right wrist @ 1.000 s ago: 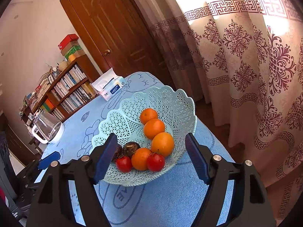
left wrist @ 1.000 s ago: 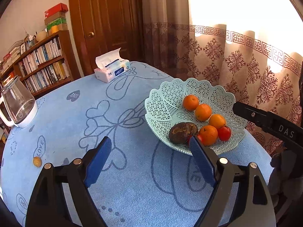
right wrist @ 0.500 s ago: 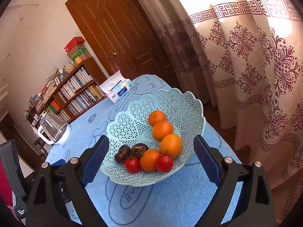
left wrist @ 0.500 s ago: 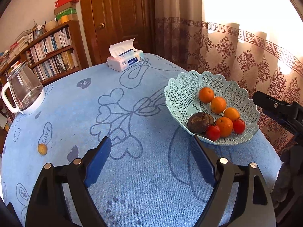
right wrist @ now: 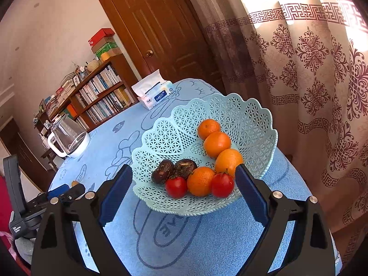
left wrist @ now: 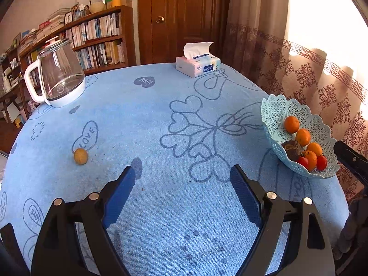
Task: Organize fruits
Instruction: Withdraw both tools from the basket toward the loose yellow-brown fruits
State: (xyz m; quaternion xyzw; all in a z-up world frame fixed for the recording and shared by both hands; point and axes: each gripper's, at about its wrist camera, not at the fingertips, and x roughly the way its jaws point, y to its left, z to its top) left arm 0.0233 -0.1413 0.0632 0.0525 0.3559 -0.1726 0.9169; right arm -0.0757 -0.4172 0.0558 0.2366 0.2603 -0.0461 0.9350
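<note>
Blue tablecloth (left wrist: 161, 119): left gripper (left wrist: 181, 191) & right gripper (right wrist: 184, 191) both released, nothing held.

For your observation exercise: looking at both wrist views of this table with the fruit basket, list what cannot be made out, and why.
- Small yellow fruit, left wrist view: too small to identify; in the right wrist view, the left tool mostly hides it.
- Basket, left wrist view: its near wall partly hides the dark fruit.
- Table, both views: near edge cut off by the frame.
</note>
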